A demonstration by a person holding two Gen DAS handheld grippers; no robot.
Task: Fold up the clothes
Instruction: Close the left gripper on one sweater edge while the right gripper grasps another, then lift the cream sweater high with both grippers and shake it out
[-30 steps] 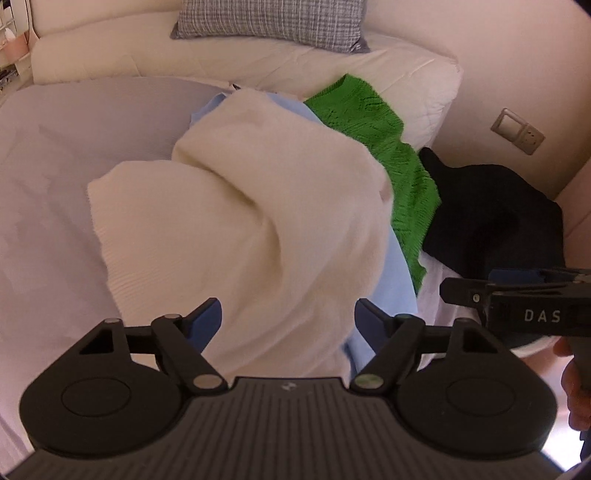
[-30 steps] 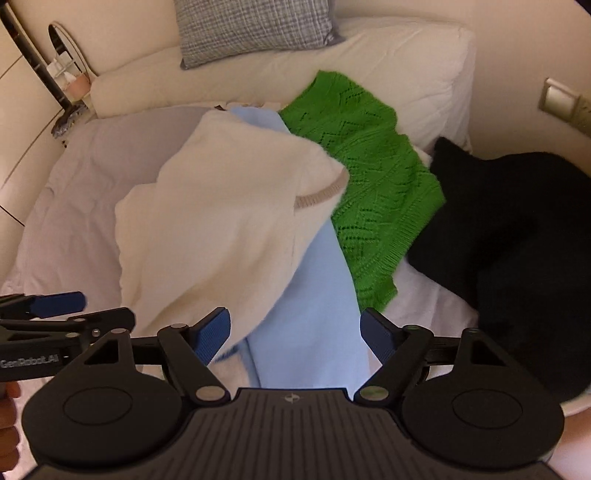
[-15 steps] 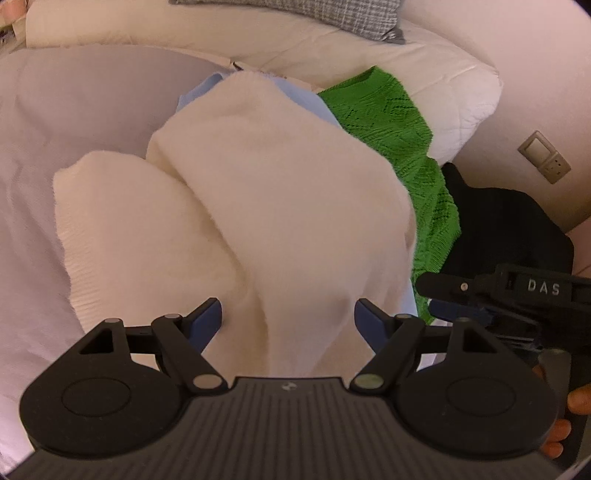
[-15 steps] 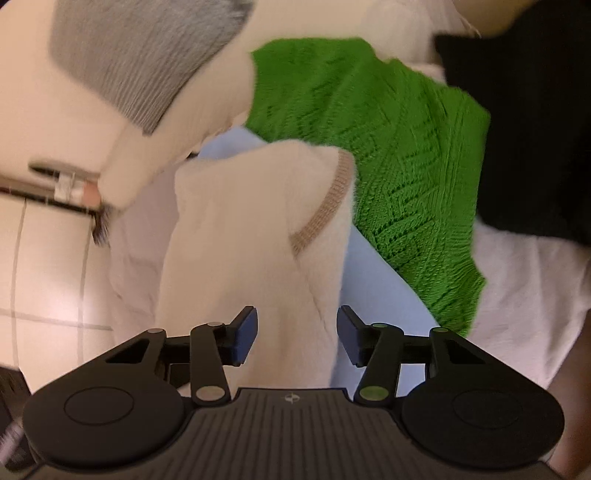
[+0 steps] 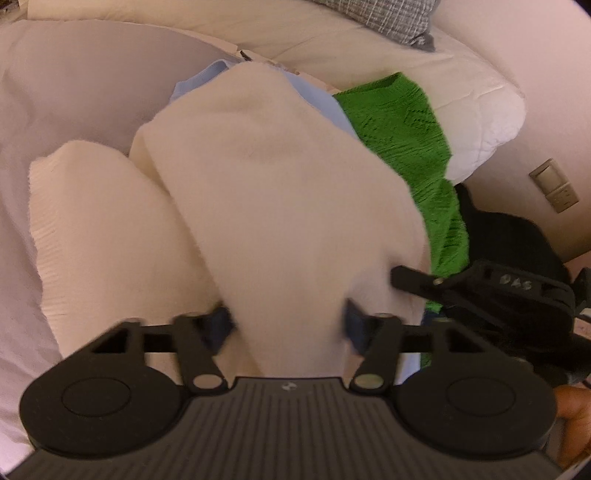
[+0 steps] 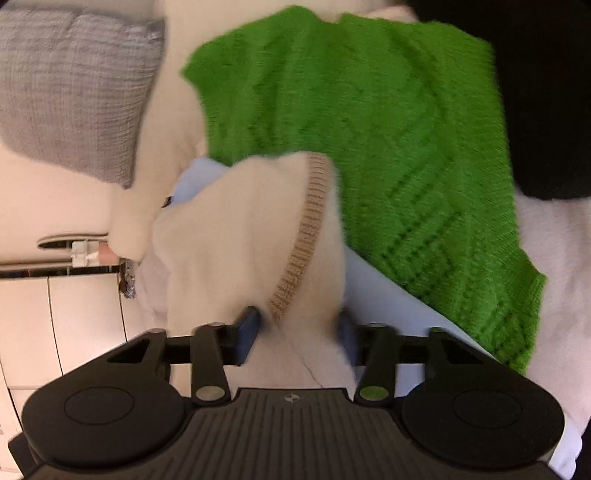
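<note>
A cream sweater (image 5: 277, 192) lies bunched on the bed, on top of a light blue garment (image 5: 317, 96). My left gripper (image 5: 288, 325) has its jaws apart, and a fold of the sweater fills the gap between them. My right gripper (image 6: 299, 328) stands partly open at the sweater's (image 6: 236, 229) edge, just below its tan ribbed trim (image 6: 306, 229), with cream cloth between the fingers. In the left wrist view the right gripper (image 5: 480, 291) is beside the sweater's right edge. A green knit (image 6: 369, 118) lies to the right of the sweater.
A black garment (image 5: 509, 236) lies past the green knit (image 5: 406, 125) near the bed's right edge. White pillows (image 5: 480, 96) and a grey checked cushion (image 5: 388, 18) sit at the head. Grey sheet (image 5: 74, 74) spreads on the left. A wall socket (image 5: 554, 184) is at right, white cabinets (image 6: 55, 314) at left.
Both grippers have moved in onto the cream sweater, so cloth now sits between each pair of fingers. Both jaws have narrowed. The right gripper rolled and swung toward the sweater's trimmed edge.
</note>
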